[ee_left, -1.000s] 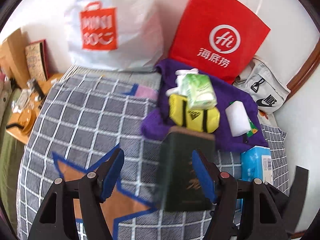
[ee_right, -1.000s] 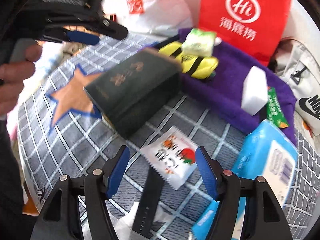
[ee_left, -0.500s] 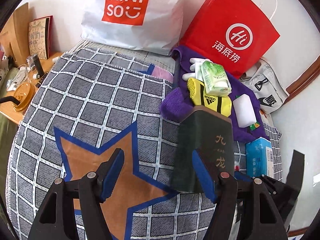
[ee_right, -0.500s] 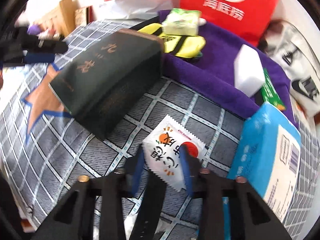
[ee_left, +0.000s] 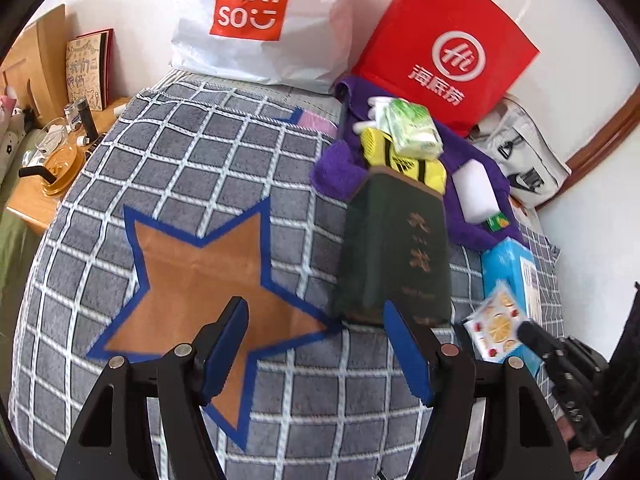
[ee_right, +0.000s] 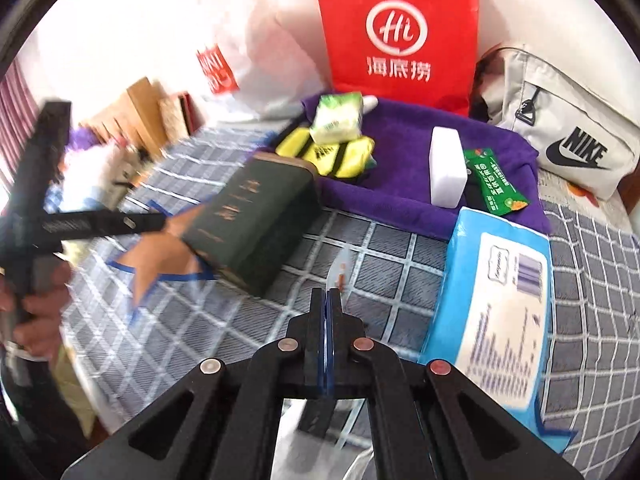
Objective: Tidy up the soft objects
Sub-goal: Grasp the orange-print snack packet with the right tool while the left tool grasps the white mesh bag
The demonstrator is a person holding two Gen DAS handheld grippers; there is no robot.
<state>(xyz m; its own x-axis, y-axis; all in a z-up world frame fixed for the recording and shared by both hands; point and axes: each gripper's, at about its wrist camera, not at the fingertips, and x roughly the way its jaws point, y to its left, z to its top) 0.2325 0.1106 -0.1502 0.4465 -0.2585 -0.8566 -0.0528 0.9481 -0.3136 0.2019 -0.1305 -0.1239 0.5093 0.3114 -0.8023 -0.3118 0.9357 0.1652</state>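
The right gripper [ee_right: 328, 300] pinches a small white fruit-print packet [ee_left: 496, 330]. The left gripper [ee_left: 316, 344] is wide open, holding nothing. A dark green box [ee_left: 396, 252] lies at its one o'clock.

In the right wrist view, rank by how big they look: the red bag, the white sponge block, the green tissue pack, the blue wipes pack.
1. Red bag and blue wipes pack: alike, and the wipes lie nearer.
2. White sponge block
3. Green tissue pack

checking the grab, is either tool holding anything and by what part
The right tool pinches the small snack packet by one edge; the left tool is open, holding nothing.
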